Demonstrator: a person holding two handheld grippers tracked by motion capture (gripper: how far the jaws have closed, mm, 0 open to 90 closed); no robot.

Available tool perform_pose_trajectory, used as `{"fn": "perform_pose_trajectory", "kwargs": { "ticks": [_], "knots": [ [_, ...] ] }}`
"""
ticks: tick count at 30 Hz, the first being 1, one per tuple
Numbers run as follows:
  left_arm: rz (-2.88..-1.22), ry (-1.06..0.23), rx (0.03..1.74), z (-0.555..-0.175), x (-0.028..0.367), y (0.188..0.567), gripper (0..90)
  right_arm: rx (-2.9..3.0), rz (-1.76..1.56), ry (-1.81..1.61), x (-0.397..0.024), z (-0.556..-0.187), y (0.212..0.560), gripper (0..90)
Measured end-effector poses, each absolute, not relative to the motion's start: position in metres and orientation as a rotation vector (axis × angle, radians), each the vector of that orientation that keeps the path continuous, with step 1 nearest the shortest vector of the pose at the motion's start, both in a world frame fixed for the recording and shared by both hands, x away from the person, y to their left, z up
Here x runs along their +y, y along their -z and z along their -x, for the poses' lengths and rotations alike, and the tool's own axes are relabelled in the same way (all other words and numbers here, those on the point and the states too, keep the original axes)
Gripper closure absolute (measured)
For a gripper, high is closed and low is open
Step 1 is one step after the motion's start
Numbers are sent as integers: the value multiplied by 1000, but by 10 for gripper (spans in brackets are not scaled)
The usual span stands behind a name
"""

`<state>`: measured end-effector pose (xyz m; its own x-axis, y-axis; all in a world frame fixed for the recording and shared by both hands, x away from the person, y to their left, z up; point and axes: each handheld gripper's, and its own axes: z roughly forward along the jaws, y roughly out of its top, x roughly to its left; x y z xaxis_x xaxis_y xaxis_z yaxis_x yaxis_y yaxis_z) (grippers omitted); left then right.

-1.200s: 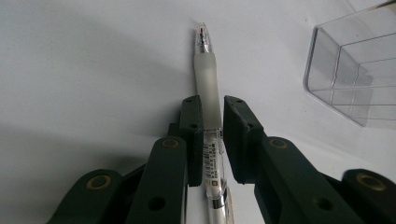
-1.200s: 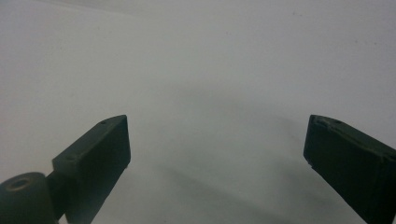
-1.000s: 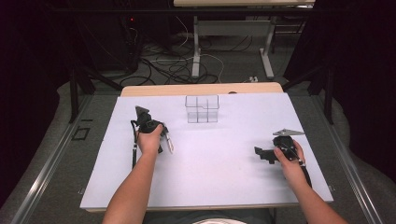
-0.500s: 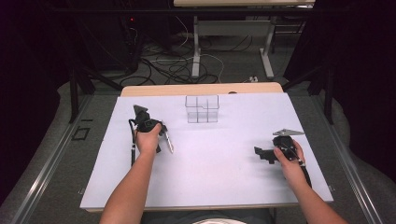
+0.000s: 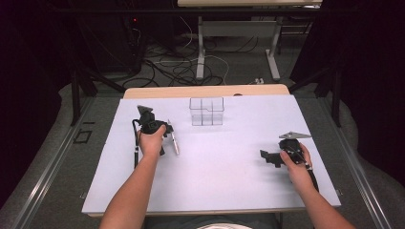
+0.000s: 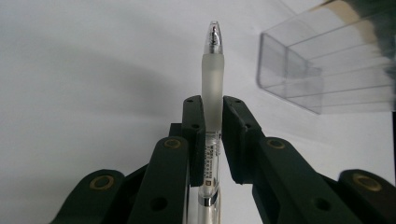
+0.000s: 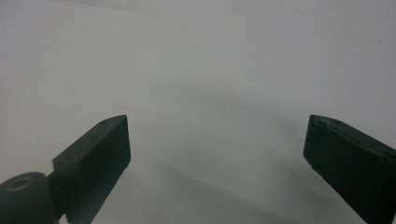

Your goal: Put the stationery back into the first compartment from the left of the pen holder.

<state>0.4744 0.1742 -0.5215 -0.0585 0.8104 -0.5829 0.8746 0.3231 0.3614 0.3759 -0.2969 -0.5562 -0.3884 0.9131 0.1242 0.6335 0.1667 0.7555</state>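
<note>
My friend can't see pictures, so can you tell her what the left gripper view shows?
Two black tongs pinch a clear pen that points up and away over a white table. A clear plastic box with compartments sits at the upper right, apart from the pen.

The pen [image 6: 212,100] stands between the left gripper's [image 6: 212,116] fingers [image 6: 194,135], its tip past their ends. The compartment box [image 6: 327,70] sits on the bench [image 5: 229,162] beyond and right of them. The right gripper's [image 7: 217,149] fingers [image 7: 100,154] stand wide apart over bare bench.
</note>
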Motion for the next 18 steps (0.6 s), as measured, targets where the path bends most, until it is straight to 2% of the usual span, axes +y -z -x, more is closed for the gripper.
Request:
{"fn": "perform_pose_trajectory", "kwargs": {
  "ticks": [11,18],
  "knots": [
    [-1630,38,1582,-464,157,503,797,2094,-1469,-1076,-297,-376,556,71],
    [-1640,-45,1446,-452,141,495,797,2099,-1466,-1073,-297,-376,557,71]
  ]
}}
